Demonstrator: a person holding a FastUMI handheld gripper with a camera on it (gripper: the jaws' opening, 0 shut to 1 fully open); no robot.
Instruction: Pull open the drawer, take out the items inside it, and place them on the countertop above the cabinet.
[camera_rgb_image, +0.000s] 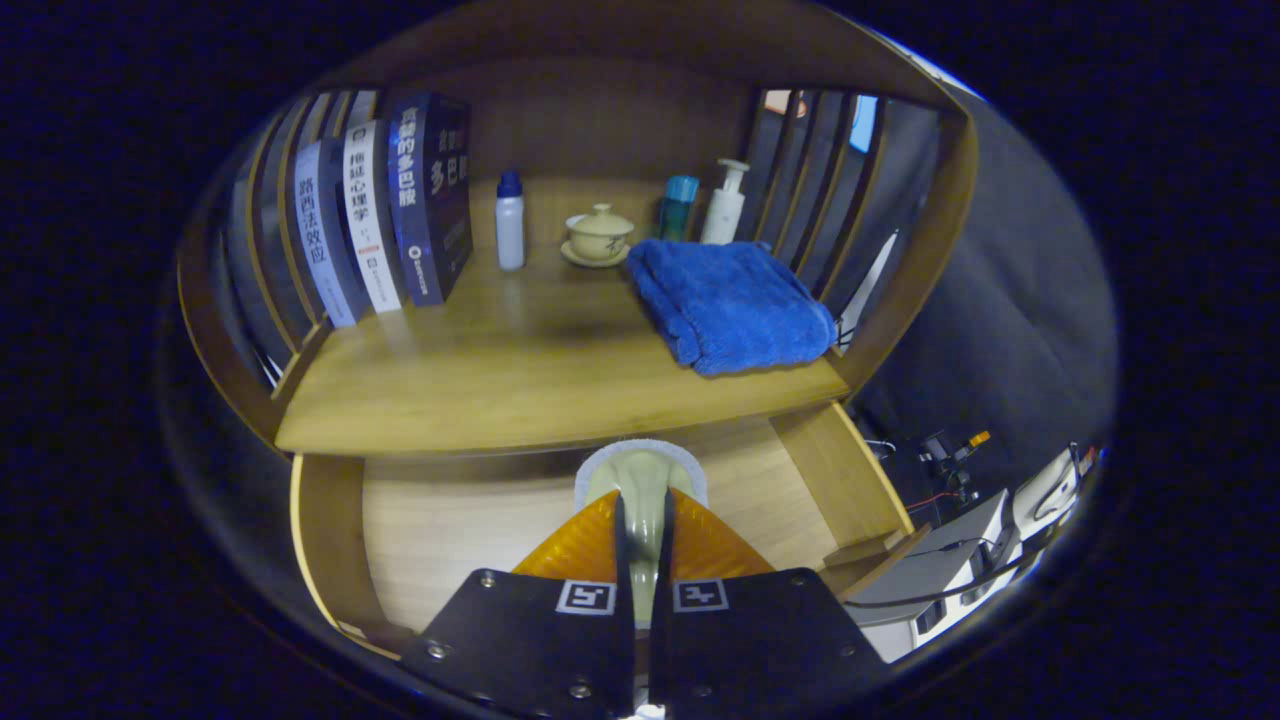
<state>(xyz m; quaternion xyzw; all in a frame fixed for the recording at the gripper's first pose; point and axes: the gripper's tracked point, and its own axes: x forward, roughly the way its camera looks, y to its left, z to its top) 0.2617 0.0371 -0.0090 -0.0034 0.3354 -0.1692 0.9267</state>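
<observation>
Cabinet countertop carries books upright at the left, a folded blue towel at the right, and along the back a white bottle, lidded cup on saucer, teal bottle and pump bottle. Drawer below stands open. Gripper is clenched on a pale, white-rimmed item above the drawer floor, both orange fingers pressing it.
</observation>
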